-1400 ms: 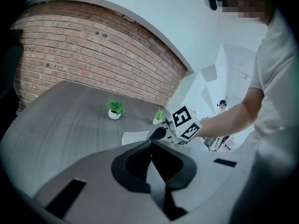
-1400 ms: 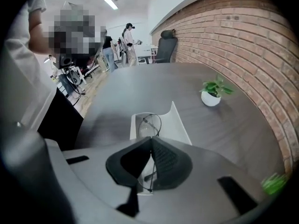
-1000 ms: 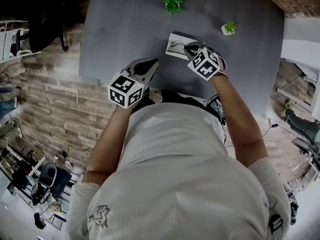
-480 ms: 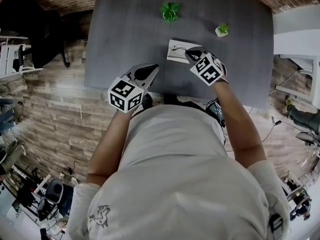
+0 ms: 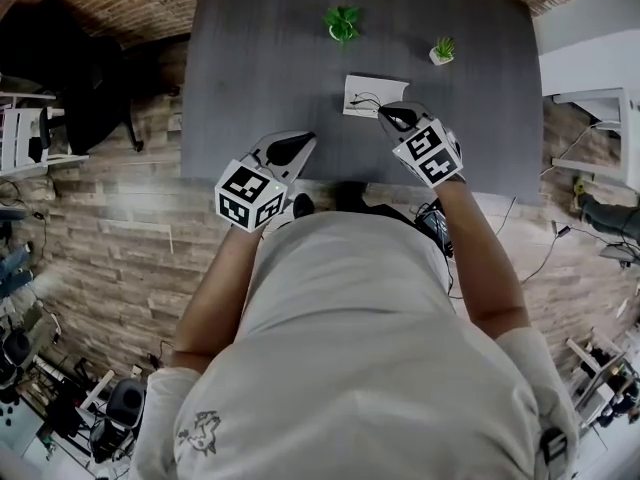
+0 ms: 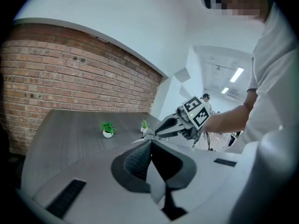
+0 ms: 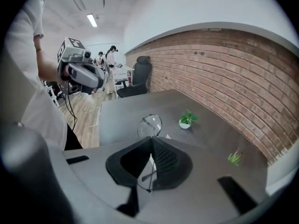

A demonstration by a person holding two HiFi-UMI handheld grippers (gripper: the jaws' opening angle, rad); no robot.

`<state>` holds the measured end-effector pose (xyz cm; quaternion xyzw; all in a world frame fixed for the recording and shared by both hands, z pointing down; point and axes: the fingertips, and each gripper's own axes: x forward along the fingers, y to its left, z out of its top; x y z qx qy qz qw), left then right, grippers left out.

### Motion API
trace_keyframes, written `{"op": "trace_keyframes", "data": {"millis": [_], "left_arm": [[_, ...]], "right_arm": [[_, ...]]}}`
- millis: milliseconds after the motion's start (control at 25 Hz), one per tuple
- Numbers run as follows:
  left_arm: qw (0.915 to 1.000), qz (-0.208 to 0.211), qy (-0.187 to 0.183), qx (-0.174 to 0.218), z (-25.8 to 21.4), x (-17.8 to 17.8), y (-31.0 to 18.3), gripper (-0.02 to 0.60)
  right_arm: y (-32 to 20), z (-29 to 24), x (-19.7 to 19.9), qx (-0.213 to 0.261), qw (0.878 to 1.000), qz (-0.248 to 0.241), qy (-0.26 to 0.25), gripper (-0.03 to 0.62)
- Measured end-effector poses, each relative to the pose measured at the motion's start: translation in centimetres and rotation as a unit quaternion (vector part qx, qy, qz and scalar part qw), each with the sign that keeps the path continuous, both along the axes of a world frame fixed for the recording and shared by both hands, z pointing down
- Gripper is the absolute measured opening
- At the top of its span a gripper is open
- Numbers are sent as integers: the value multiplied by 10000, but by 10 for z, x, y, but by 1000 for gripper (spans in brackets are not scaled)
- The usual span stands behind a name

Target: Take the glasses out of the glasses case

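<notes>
The white glasses case (image 5: 372, 92) lies open and flat on the grey table (image 5: 260, 58). My right gripper (image 5: 388, 116) hangs just off its near right corner, shut on the thin-framed glasses (image 5: 366, 99). In the right gripper view a temple runs between the shut jaws and a round lens (image 7: 150, 125) sticks out past the tips, above the tabletop. My left gripper (image 5: 302, 141) is over the table's near edge, to the left of the case. Its jaws are shut with nothing in them. The left gripper view shows the right gripper (image 6: 180, 125) raised with the glasses (image 6: 142, 137) at its tip.
Two small potted plants stand at the back of the table, one (image 5: 342, 21) in the middle and one (image 5: 441, 50) to the right. A brick wall (image 7: 224, 73) runs behind it. A dark office chair (image 5: 90, 78) stands off the left side.
Both grippers have risen. The right one has drawn back from over the case toward me with the glasses in its jaws. The left one has shifted a little.
</notes>
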<state>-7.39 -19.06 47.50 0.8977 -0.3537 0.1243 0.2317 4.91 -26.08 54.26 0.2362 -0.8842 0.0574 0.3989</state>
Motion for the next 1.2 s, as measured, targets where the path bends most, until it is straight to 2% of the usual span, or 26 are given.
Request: {"op": "trace_keyframes", "data": {"millis": [160, 400, 720, 880, 1200], "left_arm": [[9996, 206, -20, 189, -13, -2, 16, 11], [9984, 430, 159, 345, -32, -15, 41, 11], [9953, 746, 298, 536, -52, -30, 75, 11], [9943, 879, 268, 546, -50, -32, 91, 11], [9933, 893, 370, 635, -60, -22, 109, 12]], "right_arm": [[23, -20, -9, 76, 9990, 246, -365, 12], [56, -53, -18, 278, 9939, 698, -801, 12], [100, -84, -22, 634, 9843, 1181, -1147, 12], [123, -101, -22, 794, 9784, 1360, -1342, 12], [156, -132, -5, 1024, 9702, 1485, -1616, 12]]}}
